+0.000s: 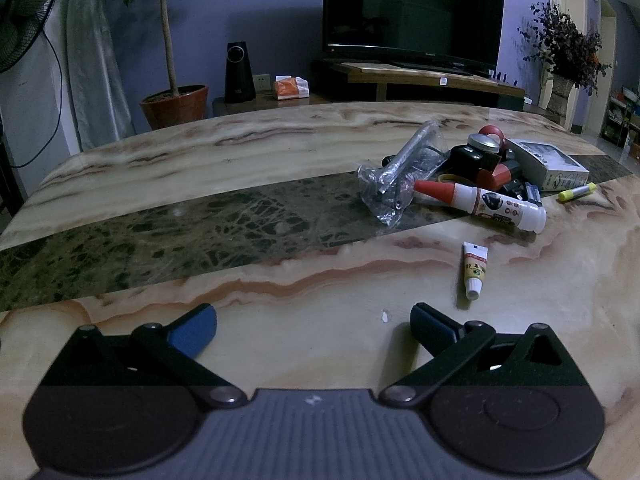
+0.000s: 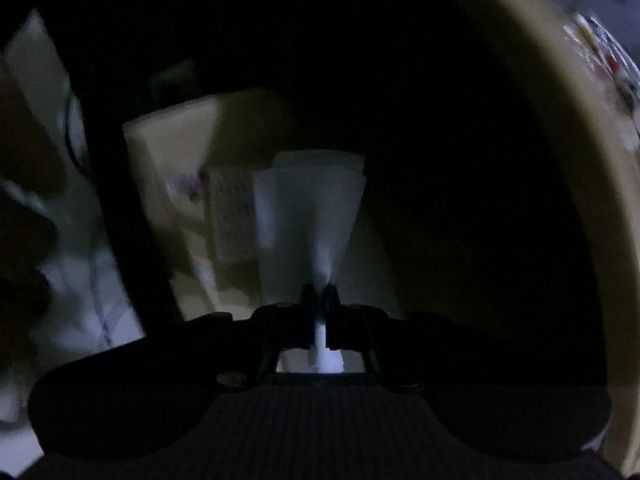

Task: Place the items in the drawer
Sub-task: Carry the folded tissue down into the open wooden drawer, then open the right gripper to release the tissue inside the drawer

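Note:
In the left wrist view my left gripper (image 1: 314, 326) is open and empty, low over the marble table (image 1: 280, 280). Ahead to the right lie a small ointment tube (image 1: 474, 270), a white glue bottle with a red cap (image 1: 484, 200), a metal tool in a clear bag (image 1: 400, 168), a yellow highlighter (image 1: 576, 192), a grey box (image 1: 548, 164) and a pile of small dark items (image 1: 488, 156). In the dark, blurred right wrist view my right gripper (image 2: 319, 292) is shut on a white packet (image 2: 308, 208), held over a dim pale space with papers; whether it is the drawer I cannot tell.
Behind the table stand a television (image 1: 412, 12) on a low stand, a speaker (image 1: 239, 72), a potted tree (image 1: 176, 104) and a fan (image 1: 24, 12). In the right wrist view a curved pale edge (image 2: 592, 160) runs down the right side.

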### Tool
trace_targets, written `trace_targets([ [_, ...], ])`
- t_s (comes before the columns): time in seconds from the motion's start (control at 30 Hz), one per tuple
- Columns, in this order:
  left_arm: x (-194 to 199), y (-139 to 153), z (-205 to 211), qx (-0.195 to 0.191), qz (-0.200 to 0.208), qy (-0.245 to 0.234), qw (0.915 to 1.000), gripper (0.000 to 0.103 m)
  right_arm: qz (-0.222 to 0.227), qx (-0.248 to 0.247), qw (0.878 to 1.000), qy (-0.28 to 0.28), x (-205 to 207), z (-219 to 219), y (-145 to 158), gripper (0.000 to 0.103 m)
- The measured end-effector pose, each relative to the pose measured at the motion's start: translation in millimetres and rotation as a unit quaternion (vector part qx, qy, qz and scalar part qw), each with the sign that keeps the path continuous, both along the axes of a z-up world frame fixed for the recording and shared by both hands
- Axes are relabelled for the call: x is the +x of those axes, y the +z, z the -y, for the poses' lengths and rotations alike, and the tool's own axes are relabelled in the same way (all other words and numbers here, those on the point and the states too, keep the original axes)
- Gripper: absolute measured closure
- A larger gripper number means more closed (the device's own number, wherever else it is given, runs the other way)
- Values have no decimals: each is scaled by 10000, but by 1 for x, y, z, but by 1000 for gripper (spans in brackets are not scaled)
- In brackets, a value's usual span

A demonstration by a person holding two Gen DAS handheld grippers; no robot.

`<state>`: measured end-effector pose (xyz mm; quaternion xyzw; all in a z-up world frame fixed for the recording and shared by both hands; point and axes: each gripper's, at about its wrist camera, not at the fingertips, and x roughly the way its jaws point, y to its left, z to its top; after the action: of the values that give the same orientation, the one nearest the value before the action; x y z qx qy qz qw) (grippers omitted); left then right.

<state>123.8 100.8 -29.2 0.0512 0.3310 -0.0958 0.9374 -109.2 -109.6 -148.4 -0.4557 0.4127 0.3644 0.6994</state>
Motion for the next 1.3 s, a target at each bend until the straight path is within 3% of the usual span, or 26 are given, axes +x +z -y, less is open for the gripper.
trace_targets([
  [0.27, 0, 0, 0, 0, 0, 0, 10000, 0, 343, -419, 9945, 901, 3, -15, -19, 98],
  [0.67, 0, 0, 0, 0, 0, 0, 10000, 0, 165, -420, 9961, 752, 19, -24, -38, 89],
  [1.07, 0, 0, 0, 0, 0, 0, 10000, 0, 1122, -149, 9920, 554, -10, 4, -5, 75],
  [1.17, 0, 0, 0, 0, 0, 0, 10000, 0, 735, 377, 9953, 512, -12, 4, 5, 69],
  [1.3, 0, 0, 0, 0, 0, 0, 10000, 0, -64, 959, 9952, -183, 5, -2, 0, 66],
])
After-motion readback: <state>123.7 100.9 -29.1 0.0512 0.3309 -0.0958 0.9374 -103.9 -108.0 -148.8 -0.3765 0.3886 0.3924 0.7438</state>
